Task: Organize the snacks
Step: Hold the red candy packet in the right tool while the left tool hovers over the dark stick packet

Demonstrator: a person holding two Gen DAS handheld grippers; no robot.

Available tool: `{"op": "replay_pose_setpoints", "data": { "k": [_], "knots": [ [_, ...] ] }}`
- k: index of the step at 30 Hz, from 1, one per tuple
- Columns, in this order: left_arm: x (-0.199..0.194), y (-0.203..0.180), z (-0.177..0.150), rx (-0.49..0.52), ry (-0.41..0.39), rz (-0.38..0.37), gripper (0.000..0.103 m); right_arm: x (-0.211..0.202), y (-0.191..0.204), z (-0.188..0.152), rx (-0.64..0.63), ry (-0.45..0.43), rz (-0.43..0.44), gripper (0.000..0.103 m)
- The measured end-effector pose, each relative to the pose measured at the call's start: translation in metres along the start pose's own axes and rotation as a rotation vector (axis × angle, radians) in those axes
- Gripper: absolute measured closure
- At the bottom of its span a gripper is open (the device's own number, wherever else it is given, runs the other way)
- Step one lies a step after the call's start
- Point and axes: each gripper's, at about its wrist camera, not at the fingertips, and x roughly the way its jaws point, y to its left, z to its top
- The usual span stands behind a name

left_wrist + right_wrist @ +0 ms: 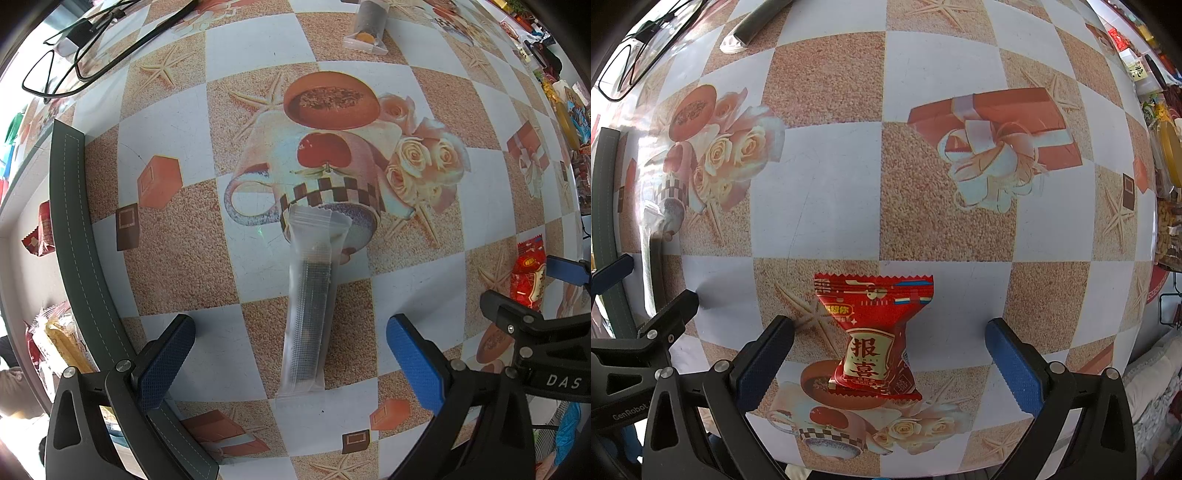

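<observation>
Your left gripper (290,356) hangs open astride the clear snack stick (308,314) lying lengthwise between its fingers on the table (406,236), while your open right gripper (888,354) straddles the red candy packet (873,343).

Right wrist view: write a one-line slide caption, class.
Open right claw straddles a red snack packet lying on the patterned tablecloth.

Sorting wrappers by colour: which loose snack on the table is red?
The red packet between the right gripper fingers; the long stick and the far packet have clear wrappers.
</observation>
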Motion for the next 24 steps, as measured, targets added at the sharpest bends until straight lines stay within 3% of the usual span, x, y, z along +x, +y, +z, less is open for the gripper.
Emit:
{"op": "replay_pose_setpoints", "data": {
  "k": [24],
  "knots": [
    [0.0006, -0.0008, 0.0006, 0.001, 0.001, 0.000, 0.000, -0.0006, -0.0001, -0.0005, -0.001, -0.005, 0.000, 0.000]
  ]
}}
